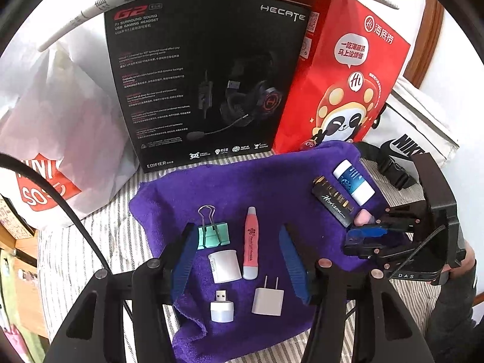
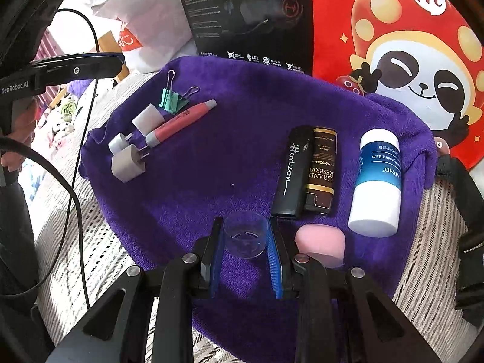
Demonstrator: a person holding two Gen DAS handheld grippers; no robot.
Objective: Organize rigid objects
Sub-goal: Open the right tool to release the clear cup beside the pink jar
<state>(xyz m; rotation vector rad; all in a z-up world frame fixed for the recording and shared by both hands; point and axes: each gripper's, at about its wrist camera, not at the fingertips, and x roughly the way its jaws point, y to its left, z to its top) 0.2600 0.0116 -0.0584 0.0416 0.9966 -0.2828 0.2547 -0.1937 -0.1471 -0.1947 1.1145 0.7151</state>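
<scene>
On purple towel [image 2: 230, 157]: binder clip [image 1: 213, 233] ×1; pink pen [image 1: 251, 243] ×1; white cap [image 1: 224, 265] ×1; USB light [image 1: 220, 305] ×1; plug adapter [image 1: 267, 299] ×1; dark tubes ×2 [image 2: 292, 172] [image 2: 322, 169]; balm stick [image 2: 378, 181] ×1; clear cup [image 2: 245, 234] ×1; pink block [image 2: 320, 242] ×1.

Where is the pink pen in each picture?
Left wrist view: the pink pen stands lengthwise at lower centre, between the left gripper's open fingers.
Right wrist view: the pen lies slanted at upper left.
Shared landmark: the green binder clip right beside it.
</scene>
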